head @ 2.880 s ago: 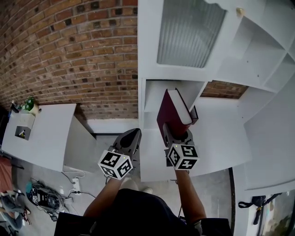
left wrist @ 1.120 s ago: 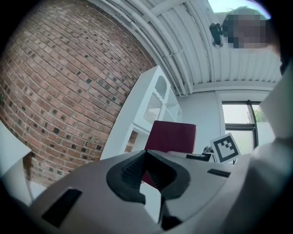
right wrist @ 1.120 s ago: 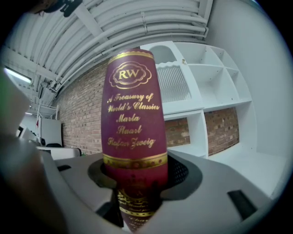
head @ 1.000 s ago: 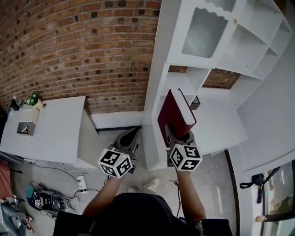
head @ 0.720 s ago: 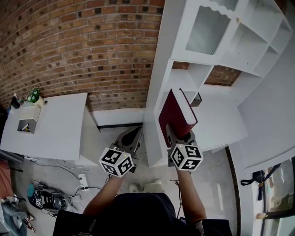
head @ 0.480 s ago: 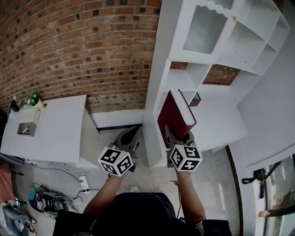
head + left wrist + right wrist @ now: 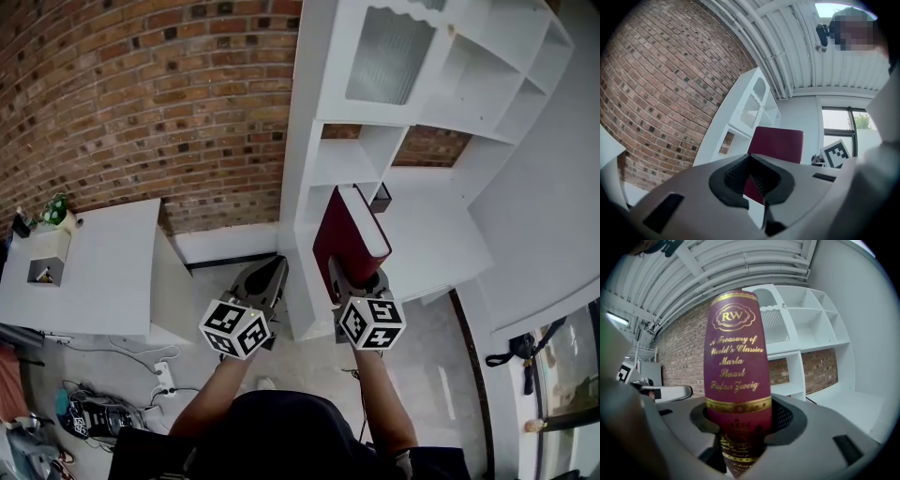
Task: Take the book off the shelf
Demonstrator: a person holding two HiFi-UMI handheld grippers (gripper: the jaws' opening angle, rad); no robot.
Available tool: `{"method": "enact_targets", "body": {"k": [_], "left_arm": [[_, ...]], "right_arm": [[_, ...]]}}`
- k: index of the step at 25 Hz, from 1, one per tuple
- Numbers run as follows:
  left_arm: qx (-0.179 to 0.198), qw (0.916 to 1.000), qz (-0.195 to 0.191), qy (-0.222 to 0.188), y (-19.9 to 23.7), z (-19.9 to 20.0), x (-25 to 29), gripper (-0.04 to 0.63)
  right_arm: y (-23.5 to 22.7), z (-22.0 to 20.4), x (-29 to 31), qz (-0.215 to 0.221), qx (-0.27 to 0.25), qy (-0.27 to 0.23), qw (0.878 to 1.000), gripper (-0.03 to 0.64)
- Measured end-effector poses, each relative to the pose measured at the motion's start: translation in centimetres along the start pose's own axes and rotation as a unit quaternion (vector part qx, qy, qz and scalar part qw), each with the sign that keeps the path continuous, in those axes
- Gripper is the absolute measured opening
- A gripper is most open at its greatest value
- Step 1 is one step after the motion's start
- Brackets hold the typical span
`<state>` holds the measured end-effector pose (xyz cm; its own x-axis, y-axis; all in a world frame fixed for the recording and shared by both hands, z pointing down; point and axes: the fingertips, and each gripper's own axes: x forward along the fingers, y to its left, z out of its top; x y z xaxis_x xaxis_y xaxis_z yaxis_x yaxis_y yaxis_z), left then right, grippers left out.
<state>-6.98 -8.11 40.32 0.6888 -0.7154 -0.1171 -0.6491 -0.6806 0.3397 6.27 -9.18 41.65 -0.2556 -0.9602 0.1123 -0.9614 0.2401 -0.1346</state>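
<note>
- The maroon hardback book with gilt lettering on its rounded spine: where is it?
- Off the tall white shelf unit, by my reading. It stands upright in the right gripper, whose jaws clamp its lower end across the two covers. The spine faces the person and the pale page edges show on top. It is near the unit's left upright, but I see no contact with any board.
- Which step is this, then?
- The removal looks done, so this is the carrying away. The next move calls for somewhere to set it down. That could be the white worktop at the left by the red brick wall, though the task names no place.
- And the other one?
- The left gripper has its jaws together on nothing, just left of the right one.
- How will it handle?
- The boards are stiff and the cover smooth. Held so low, a tall book is likely top-heavy, so it wants a firm, level carry. The ribbed black pads should help.
</note>
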Motion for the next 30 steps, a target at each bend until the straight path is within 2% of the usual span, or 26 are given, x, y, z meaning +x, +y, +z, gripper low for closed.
{"method": "enact_targets", "body": {"k": [9, 24, 30], "left_arm": [[-0.002, 1.0000, 0.005, -0.003, -2.7, -0.3, 0.2, 0.017], [0.005, 0.9999, 0.010, -0.005, -5.7, -0.9, -1.2, 0.017], [0.007, 0.9999, 0.009, -0.004, -6.5, -1.1, -1.5, 0.017]], "right_arm": [[-1.2, 0.2, -2.1, 0.009, -0.009, 0.010, 1.000, 0.245], [-1.6, 0.6, -5.6, 0.010, -0.018, -0.013, 1.000, 0.245], [-1.5, 0.6, -6.5, 0.011, -0.037, -0.016, 0.999, 0.244]]}}
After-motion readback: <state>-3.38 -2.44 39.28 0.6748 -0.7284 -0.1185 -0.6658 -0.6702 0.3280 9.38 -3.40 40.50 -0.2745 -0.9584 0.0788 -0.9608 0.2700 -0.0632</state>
